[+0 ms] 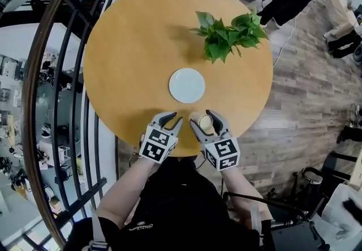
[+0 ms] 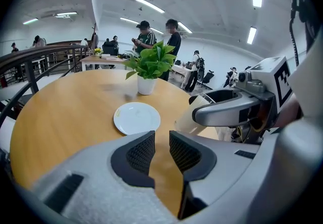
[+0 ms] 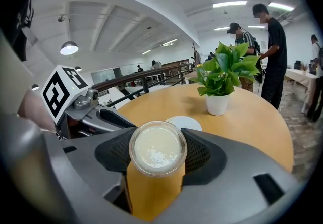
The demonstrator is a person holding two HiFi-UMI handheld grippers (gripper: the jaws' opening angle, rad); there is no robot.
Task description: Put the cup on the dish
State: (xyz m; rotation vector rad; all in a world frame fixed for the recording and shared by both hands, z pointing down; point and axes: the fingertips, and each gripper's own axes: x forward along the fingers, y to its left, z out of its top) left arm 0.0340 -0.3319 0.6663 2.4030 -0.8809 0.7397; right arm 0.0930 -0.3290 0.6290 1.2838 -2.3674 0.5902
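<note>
Pale cream liquid fills the cup (image 3: 157,150), which stands upright between the jaws of my right gripper (image 1: 202,118). Both jaws press on its wall, so I judge that the grasp is made and the carrying step is in hand. I cannot tell whether its base rests on the wooden table (image 1: 130,46) or is lifted a little.

The white dish (image 1: 186,85) lies ahead of this gripper and slightly to its left, near but apart from it, and it is empty. A potted plant (image 1: 226,35) stands further ahead, beyond the dish.

For the next move I think I must raise the cup enough to pass the dish rim, bring it forward and a little left, keep it level because it is full, then lower it on the middle of the dish before I open.

My left gripper (image 1: 171,121) is just beside the right one, on its left. Its jaws are only a narrow gap apart and hold nothing. Both grippers point forward from my body.
</note>
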